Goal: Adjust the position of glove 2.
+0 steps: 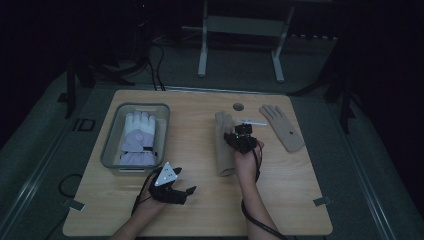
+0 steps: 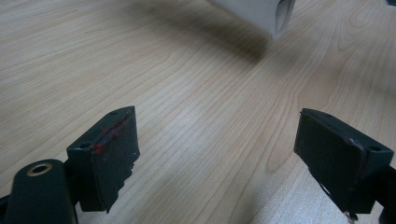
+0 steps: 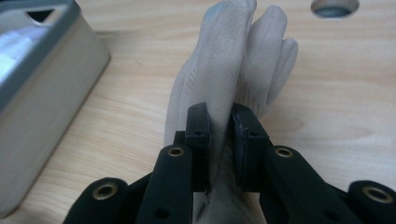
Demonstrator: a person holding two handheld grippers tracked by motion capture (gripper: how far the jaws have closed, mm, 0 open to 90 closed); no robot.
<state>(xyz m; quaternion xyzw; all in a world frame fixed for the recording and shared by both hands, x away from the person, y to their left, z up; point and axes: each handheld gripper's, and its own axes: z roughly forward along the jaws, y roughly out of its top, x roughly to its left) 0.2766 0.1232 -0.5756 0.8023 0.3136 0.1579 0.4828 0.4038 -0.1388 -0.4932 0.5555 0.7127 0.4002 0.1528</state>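
One white glove (image 1: 140,137) lies in the bin (image 1: 111,145); right gripper (image 3: 219,140) pinches a beige glove (image 3: 224,65) beside the bin, its mate (image 1: 282,127) farther off; left gripper (image 2: 215,158) gapes empty

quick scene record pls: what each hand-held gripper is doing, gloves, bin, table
right hand-held gripper: shut on beige glove, pinching a fold of it
left hand-held gripper: open, nothing between its jaws, over bare table
second beige glove: flat, at the table's far right, untouched
grey bin: at table left, holds a white padded glove
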